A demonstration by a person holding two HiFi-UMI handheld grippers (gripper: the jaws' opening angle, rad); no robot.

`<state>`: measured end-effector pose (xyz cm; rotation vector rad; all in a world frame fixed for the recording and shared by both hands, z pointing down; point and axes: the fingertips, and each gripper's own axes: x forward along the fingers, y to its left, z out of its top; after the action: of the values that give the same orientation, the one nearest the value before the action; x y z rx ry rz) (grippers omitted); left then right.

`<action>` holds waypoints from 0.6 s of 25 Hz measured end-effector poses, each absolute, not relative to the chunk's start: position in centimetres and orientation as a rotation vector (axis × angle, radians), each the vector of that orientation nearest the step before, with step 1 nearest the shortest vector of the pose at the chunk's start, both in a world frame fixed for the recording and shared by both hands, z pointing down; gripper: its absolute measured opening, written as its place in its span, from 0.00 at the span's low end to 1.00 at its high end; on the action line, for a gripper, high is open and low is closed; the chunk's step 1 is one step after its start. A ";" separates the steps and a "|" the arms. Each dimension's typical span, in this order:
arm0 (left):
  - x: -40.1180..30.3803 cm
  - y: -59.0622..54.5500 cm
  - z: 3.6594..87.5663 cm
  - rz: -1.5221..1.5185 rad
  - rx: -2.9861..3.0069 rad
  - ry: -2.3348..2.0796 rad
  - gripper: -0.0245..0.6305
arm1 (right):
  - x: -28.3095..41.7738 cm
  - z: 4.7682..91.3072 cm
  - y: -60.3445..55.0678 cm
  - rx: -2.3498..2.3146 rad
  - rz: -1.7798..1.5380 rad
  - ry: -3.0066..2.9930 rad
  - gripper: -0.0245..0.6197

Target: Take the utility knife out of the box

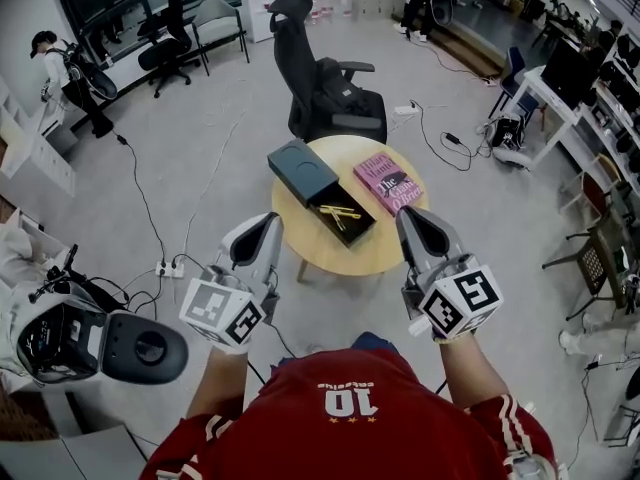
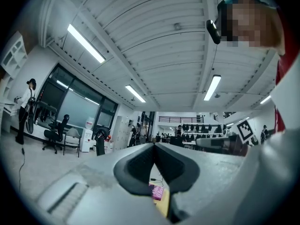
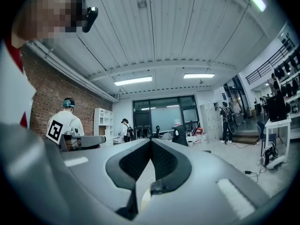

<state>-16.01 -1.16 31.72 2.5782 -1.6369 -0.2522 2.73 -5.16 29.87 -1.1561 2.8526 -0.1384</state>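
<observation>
A dark box point(image 1: 322, 193) with its tray slid open lies on a small round wooden table point(image 1: 300, 243). In the tray rests a yellow utility knife point(image 1: 338, 213). My left gripper point(image 1: 267, 221) hovers near the table's left front edge, jaws shut and empty. My right gripper point(image 1: 412, 216) hovers over the table's right front edge, also shut with nothing held. In the left gripper view the shut left gripper point(image 2: 154, 146) points level, with the table point(image 2: 162, 206) glimpsed below. In the right gripper view the shut right gripper point(image 3: 150, 141) points level across the room.
A pink book point(image 1: 388, 182) lies on the table to the right of the box. A black office chair point(image 1: 325, 80) stands behind the table. Cables and a power strip point(image 1: 168, 267) trail across the floor on the left. Desks point(image 1: 590, 108) line the right side.
</observation>
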 end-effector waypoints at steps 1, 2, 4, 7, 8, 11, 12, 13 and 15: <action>-16.2 -1.5 31.8 -0.252 2.576 -1.635 0.04 | 2.4 29.9 -5.5 -1.159 -0.134 2.857 0.04; -16.4 -1.9 31.9 -0.250 2.576 -1.634 0.04 | 2.1 29.8 -5.8 -1.160 -0.130 2.860 0.04; -16.5 -2.6 31.9 -0.244 2.583 -1.632 0.04 | 1.8 29.7 -6.3 -1.161 -0.123 2.866 0.04; -16.4 -3.4 32.1 -0.246 2.587 -1.625 0.04 | 1.8 29.7 -7.0 -1.159 -0.114 2.866 0.04; -16.4 -3.6 32.1 -0.251 2.586 -1.622 0.04 | 1.8 29.8 -7.3 -1.157 -0.115 2.864 0.04; -16.6 -4.4 31.9 -0.254 2.585 -1.628 0.04 | 1.4 29.9 -8.6 -1.139 -0.125 2.861 0.04; -16.7 -4.7 31.9 -0.249 2.586 -1.631 0.04 | 1.1 29.9 -9.1 -1.130 -0.128 2.861 0.04; -16.9 -5.1 31.9 -0.244 2.586 -1.635 0.04 | 0.8 29.9 -9.5 -1.120 -0.128 2.862 0.04; -17.3 -5.9 31.9 -0.237 2.578 -1.649 0.04 | 0.3 29.7 -10.4 -1.104 -0.122 2.864 0.04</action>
<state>-17.29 -5.85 31.95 2.5775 -1.6494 -0.2374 0.35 -10.42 29.73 -1.1042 2.8640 -0.1224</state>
